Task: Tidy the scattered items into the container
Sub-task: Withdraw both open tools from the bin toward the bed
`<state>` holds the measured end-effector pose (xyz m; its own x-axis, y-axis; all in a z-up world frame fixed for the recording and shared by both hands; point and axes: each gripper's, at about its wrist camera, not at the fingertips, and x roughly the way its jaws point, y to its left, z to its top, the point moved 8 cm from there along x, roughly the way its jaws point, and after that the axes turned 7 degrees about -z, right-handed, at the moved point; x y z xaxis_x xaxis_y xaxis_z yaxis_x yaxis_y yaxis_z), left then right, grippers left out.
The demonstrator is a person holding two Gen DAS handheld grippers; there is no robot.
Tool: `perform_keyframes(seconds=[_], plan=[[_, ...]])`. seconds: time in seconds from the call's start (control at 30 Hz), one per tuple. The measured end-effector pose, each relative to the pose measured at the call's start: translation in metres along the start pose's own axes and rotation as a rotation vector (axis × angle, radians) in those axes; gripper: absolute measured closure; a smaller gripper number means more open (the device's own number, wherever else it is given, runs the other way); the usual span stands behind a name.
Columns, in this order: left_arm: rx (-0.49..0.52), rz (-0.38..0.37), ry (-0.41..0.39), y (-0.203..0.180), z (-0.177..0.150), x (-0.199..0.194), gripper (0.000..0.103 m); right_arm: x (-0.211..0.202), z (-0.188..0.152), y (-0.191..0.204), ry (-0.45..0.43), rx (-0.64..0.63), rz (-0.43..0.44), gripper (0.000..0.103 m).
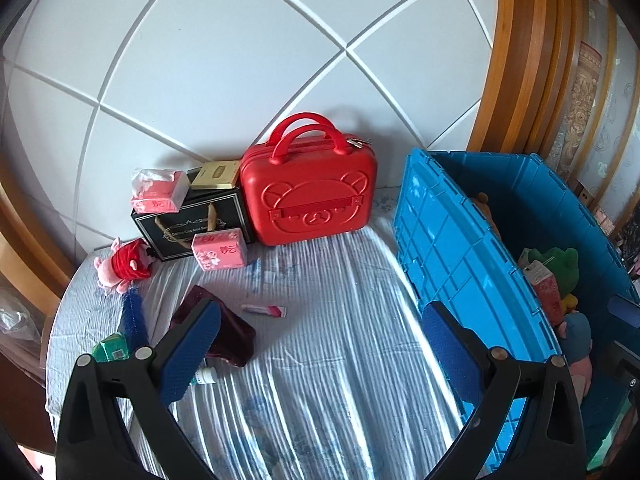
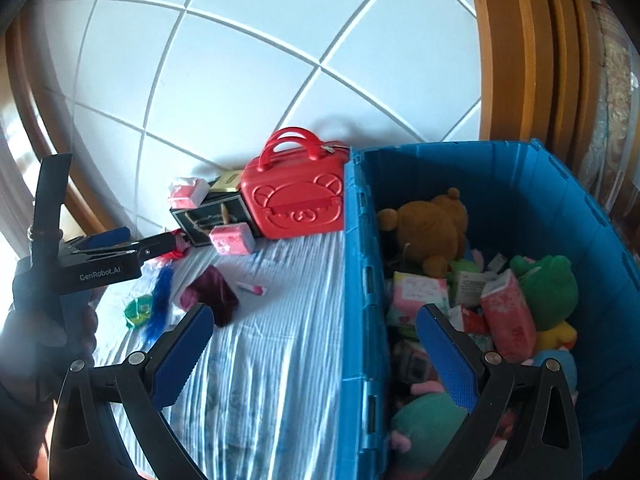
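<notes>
Scattered items lie on the striped bedsheet: nearest, a maroon pouch just past the wide-open, empty left gripper, then a pink tube. The right gripper, equally wide and empty, straddles the blue crate wall. Farthest stands a red bear case.

A bed with a blue-and-white striped sheet fills the lower half of both views. At twelve o'clock rises a white padded headboard, crossed by diagonal seams into diamond panels. A curved wooden frame in an orange-brown tone edges the headboard at about two o'clock, and a matching wooden curve shows at nine o'clock in the right wrist view. Beyond the frame, toward three o'clock, hangs a patterned fabric or wallpaper with ornate brown and gold motifs; its details are blurred.
</notes>
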<state>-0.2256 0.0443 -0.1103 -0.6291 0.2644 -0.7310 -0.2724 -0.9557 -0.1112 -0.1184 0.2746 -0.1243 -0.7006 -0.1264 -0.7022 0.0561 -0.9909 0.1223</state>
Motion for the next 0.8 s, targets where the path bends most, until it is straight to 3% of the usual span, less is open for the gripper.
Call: perform_keyframes(seconds=[0.33,0.8], plan=[[-0.091,0.052,0.041,0.101,-0.047,-0.018,0.001,0.028,-0.016,0.078,0.034,-0.080,0.024,0.001],[-0.176,0.132,0.134,0.227,-0.118,-0.021,0.001,0.097,-0.061,0.188,0.141,-0.153,0.063,0.001]])
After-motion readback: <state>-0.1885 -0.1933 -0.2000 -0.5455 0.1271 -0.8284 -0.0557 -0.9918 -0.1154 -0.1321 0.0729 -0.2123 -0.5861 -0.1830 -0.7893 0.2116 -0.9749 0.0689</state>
